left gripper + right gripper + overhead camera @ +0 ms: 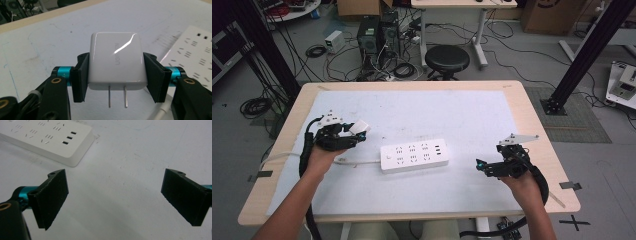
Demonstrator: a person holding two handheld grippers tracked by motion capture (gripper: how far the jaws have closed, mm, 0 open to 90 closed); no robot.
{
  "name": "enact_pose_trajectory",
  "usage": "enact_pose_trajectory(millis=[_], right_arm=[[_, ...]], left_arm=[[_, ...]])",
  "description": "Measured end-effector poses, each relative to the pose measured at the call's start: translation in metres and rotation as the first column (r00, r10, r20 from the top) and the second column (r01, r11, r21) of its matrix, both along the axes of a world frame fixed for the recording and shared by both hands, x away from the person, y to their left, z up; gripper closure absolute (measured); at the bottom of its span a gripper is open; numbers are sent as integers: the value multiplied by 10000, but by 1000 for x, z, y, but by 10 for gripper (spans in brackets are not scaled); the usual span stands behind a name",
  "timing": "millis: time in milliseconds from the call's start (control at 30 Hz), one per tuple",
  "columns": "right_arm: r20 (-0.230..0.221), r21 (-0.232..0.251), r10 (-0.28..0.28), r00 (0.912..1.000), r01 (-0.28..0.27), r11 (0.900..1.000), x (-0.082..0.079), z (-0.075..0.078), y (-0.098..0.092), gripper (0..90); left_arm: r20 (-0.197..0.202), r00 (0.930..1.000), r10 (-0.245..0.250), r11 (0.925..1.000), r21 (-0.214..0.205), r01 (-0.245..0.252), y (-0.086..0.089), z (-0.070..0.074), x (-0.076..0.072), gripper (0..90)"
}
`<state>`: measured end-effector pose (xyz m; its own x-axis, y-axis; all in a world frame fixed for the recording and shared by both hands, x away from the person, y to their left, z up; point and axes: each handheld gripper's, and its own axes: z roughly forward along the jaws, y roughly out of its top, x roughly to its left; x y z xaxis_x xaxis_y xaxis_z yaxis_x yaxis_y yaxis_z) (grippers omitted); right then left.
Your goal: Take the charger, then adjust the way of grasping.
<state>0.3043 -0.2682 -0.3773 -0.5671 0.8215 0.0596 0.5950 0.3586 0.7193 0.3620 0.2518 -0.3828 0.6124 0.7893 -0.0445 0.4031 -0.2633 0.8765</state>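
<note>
A: How will the glossy white plastic wall charger (115, 60) handle?

B: I judge it light, stiff and slippery. The left tongs (116, 75) clamp its two flat sides, above the tabletop (472, 107), beside the white rectangular power strip (414, 155); its metal prongs (117, 96) stay free.

A: And the right tongs (113, 195)?

B: Wide open, holding nothing.

left gripper (354, 134) black body, grey three-cornered plate on top, teal axle collars, brass screw heads, ribbed black pads (80, 80), right gripper (482, 165) same build, thick black cables, bare forearms
</note>
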Motion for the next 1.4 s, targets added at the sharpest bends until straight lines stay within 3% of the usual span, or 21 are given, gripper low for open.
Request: enact_pose_trajectory(millis=[200,467,600,900,1067,1200,1400], right_arm=[[44,-88,99,9999,-99,9999,0,0,4,74],[172,-188,349,9992,-346,9992,-1,6,11,74],[265,-222,408,9988,-402,9989,0,8,14,74],[301,-253,626,9976,-619,9978,0,9,23,74],[305,-225,717,9970,-710,9972,-2,12,25,74],[295,-222,785,9965,-778,9967,-3,13,26,74],[-174,82,1078,9940,-1077,9941,1,11,35,74]], left_arm=[[495,9967,-646,9979,-21,648,-1,11,-20,427],[953,9872,-1280,9914,-135,1298,-6,22,-36,426],[1030,9844,-1426,9895,-71,1441,-7,24,-42,426],[944,9858,-1391,9898,-164,1413,-6,20,-51,426],[1030,9801,-1698,9854,30,1704,-11,21,-55,426],[1008,9740,-2027,9792,125,2025,-13,21,-58,426],[1104,9516,-2867,9580,387,2841,-22,20,-61,426]])
